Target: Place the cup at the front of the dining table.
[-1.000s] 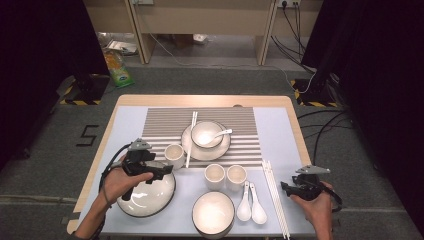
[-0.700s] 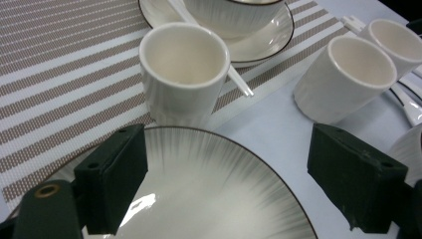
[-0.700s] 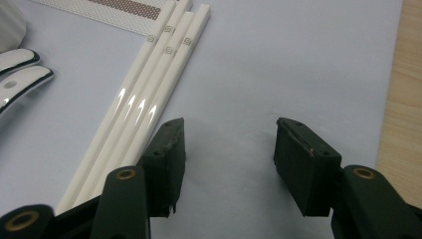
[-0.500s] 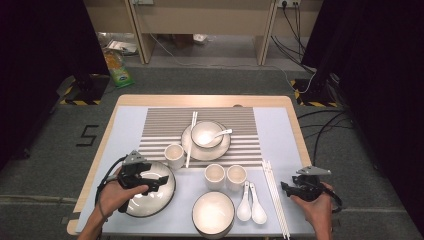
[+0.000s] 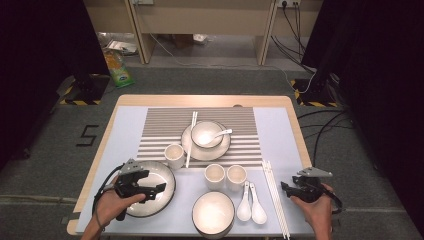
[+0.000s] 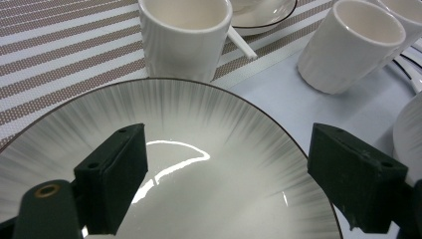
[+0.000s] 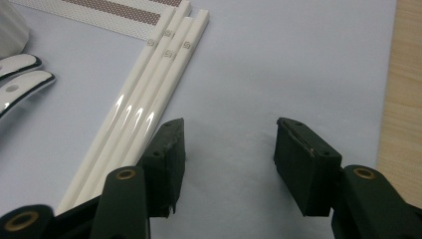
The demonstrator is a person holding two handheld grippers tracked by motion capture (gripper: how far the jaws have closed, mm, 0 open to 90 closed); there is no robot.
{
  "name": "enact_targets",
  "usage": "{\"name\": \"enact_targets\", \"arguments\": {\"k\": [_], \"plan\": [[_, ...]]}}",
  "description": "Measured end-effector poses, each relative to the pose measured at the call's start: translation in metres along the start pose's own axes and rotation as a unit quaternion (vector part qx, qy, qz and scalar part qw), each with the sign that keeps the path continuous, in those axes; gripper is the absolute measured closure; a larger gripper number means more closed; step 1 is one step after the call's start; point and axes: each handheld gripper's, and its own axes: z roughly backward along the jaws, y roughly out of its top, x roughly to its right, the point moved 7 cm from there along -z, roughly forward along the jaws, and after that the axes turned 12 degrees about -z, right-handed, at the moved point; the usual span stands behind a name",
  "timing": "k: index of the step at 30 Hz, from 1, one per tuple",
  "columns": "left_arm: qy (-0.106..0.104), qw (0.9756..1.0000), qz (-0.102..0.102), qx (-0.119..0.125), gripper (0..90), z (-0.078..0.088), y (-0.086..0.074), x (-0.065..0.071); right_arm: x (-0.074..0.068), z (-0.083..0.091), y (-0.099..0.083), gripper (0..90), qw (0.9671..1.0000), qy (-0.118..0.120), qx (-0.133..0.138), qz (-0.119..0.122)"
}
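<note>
The left gripper [image 5: 159, 188] hangs in the lower left of the high view, over the big grey-rimmed plate [image 5: 165, 172]. Its jaws are spread wide with nothing pinched. In the left gripper view the plate [image 6: 199, 129] takes up the lower part of the frame; one jaw sits over the plate's glossy middle and the other by its right rim, and I cannot tell whether either touches it. Just beyond the plate's far edge stands a white cup [image 6: 184, 35] on the striped mat [image 6: 59, 55], and another cup [image 6: 351, 45] sits at the upper right.

The right gripper [image 5: 286, 188] rests at the lower right of the high view, jaws apart and empty. In the right gripper view the white chopsticks [image 7: 144, 109] lie on the pale blue cloth [image 7: 278, 64], running up past the left jaw, beside it rather than between the two.
</note>
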Motion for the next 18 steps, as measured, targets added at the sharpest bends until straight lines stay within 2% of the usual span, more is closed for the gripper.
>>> {"name": "enact_targets", "arguments": {"k": [8, 18], "plan": [[0.003, 1.0000, 0.007, 0.003, 15.0, 0.007, -0.016, -0.002, 0.000, 0.000, -0.001, 45.7, 0.9999, -0.001, 0.011, 0.000], [0.012, 0.9999, 0.004, 0.005, 14.9, 0.018, -0.025, 0.000, 0.000, 0.000, -0.004, 45.4, 0.9996, 0.001, 0.028, -0.002]]}}
